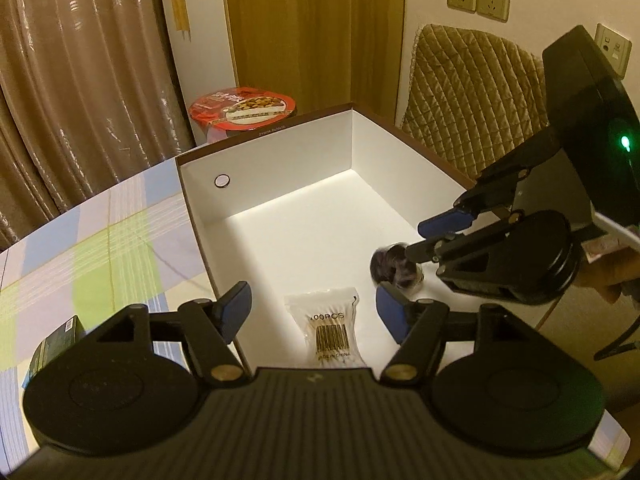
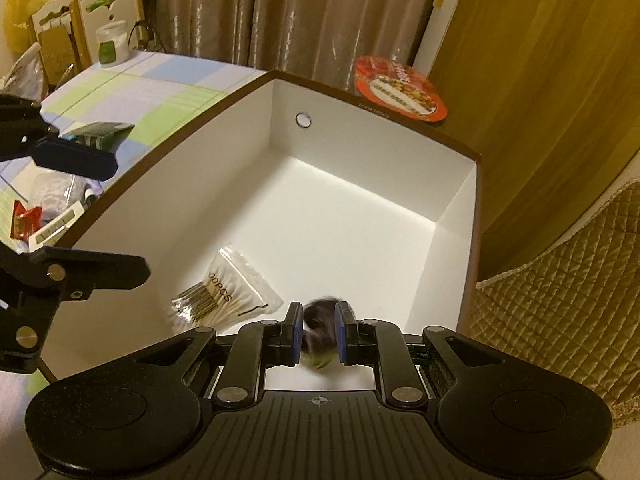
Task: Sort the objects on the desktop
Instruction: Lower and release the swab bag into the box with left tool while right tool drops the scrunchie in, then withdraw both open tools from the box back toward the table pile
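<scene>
A white box with a brown rim (image 1: 280,160) (image 2: 440,184) stands on the table. A clear bag of cotton swabs (image 1: 330,326) (image 2: 224,294) lies on its floor. My left gripper (image 1: 314,310) is open and empty over the box's near wall, above the bag. My right gripper (image 2: 318,330) (image 1: 416,242) is over the box's right side. A small dark round object (image 2: 320,320) (image 1: 394,266), blurred, sits between its fingers; the pads look slightly apart from it, so the grip is unclear.
A red instant-noodle bowl (image 1: 244,110) (image 2: 400,88) stands behind the box. A dark green packet (image 1: 52,346) (image 2: 102,132), a white strip (image 2: 56,228), a red sachet (image 2: 24,220) and a clear bag (image 2: 52,192) lie on the checked tablecloth (image 1: 92,248). A quilted chair (image 1: 472,100) stands at the right.
</scene>
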